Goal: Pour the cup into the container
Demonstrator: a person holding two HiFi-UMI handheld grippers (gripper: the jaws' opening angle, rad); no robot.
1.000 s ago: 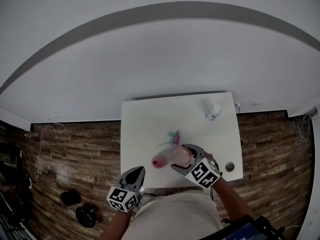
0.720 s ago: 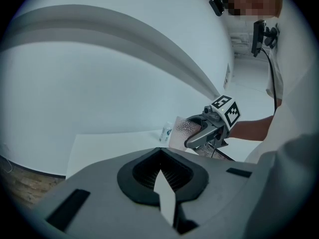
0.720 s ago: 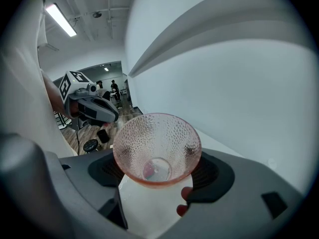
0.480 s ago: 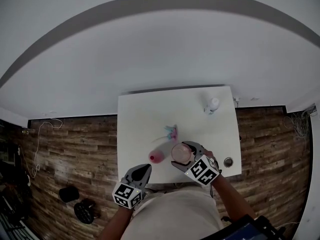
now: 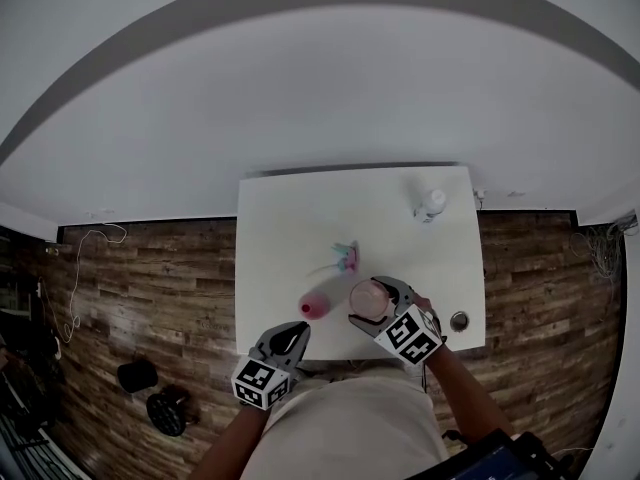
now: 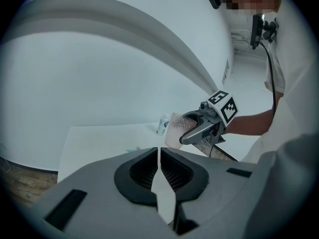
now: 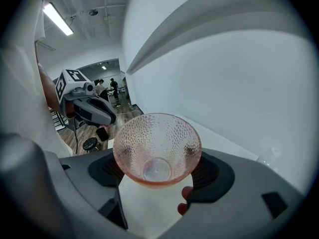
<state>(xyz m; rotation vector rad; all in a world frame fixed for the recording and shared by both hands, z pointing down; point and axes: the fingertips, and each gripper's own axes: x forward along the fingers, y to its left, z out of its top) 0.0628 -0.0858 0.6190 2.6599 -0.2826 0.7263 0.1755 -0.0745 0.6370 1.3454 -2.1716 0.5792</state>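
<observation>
A clear pink dimpled cup point(image 5: 366, 299) is clamped in my right gripper point(image 5: 374, 306) just above the front of the white table point(image 5: 290, 218). In the right gripper view the cup point(image 7: 157, 153) sits between the pads point(image 7: 213, 176), its mouth turned toward the camera, and it looks empty. A small pink container point(image 5: 314, 306) stands on the table just left of the cup. My left gripper point(image 5: 290, 333) hangs shut and empty at the table's front edge. In its own view the left gripper point(image 6: 159, 154) has its jaws together, with the right gripper point(image 6: 192, 133) and cup point(image 6: 173, 131) beyond.
A teal and pink object point(image 5: 346, 258) lies mid-table behind the cup. A white bottle point(image 5: 430, 204) stands at the far right corner, and a small round fitting point(image 5: 459, 320) sits by the right edge. Wood floor surrounds the table; dark weights point(image 5: 150, 393) lie at the left.
The left gripper has drifted slightly right and toward the table's front edge. The right gripper still holds the cup in about the same place beside the pink container.
</observation>
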